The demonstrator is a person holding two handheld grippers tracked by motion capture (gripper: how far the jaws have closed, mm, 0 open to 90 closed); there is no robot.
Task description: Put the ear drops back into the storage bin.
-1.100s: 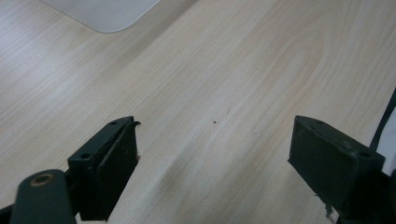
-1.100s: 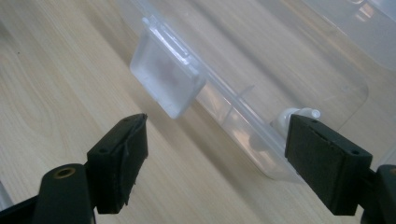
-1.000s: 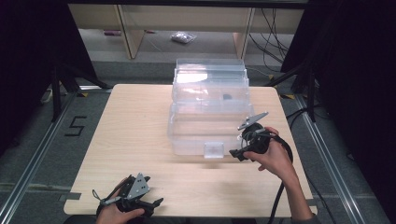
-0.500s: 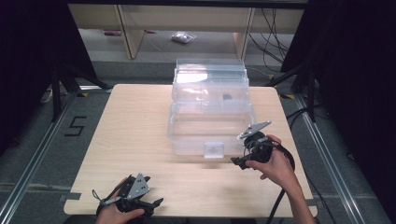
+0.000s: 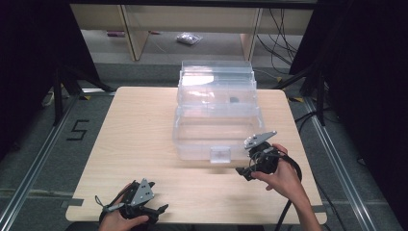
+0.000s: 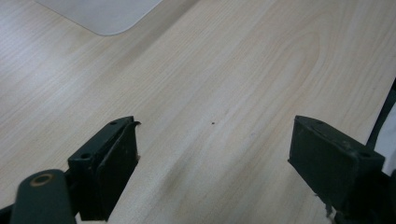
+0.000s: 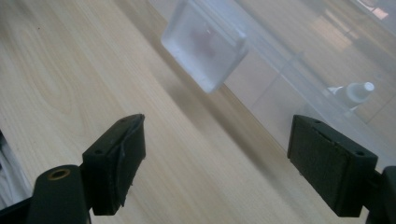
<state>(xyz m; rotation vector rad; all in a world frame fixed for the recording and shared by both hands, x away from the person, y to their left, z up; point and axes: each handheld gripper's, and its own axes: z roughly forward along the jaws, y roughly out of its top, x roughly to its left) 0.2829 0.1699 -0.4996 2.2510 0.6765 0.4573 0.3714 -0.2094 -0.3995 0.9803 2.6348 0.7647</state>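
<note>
A clear plastic storage box (image 5: 216, 113) with a stepped lid stands at the middle of the wooden table (image 5: 134, 134). Its frosted latch (image 5: 220, 155) hangs at the front wall. My right gripper (image 5: 244, 173) is held just right of and in front of the latch, open and holding nothing. In the right gripper view its jaws (image 7: 215, 163) are spread wide, with the latch (image 7: 205, 44) ahead and a small white bottle (image 7: 355, 91) inside the box. My left gripper (image 5: 156, 196) rests open near the table's front left edge, over bare wood (image 6: 212, 158).
A pale rounded corner (image 6: 102, 14), apparently of the box, lies ahead of the left gripper. A small dark item (image 5: 233, 100) sits in the box's upper tier. Wooden shelving (image 5: 130, 29) and a bag (image 5: 188, 38) lie beyond the table. Cables (image 5: 308, 120) trail at the right.
My right gripper has drawn back from the box's front toward the near edge and slightly lower. The left gripper has stayed where it was.
</note>
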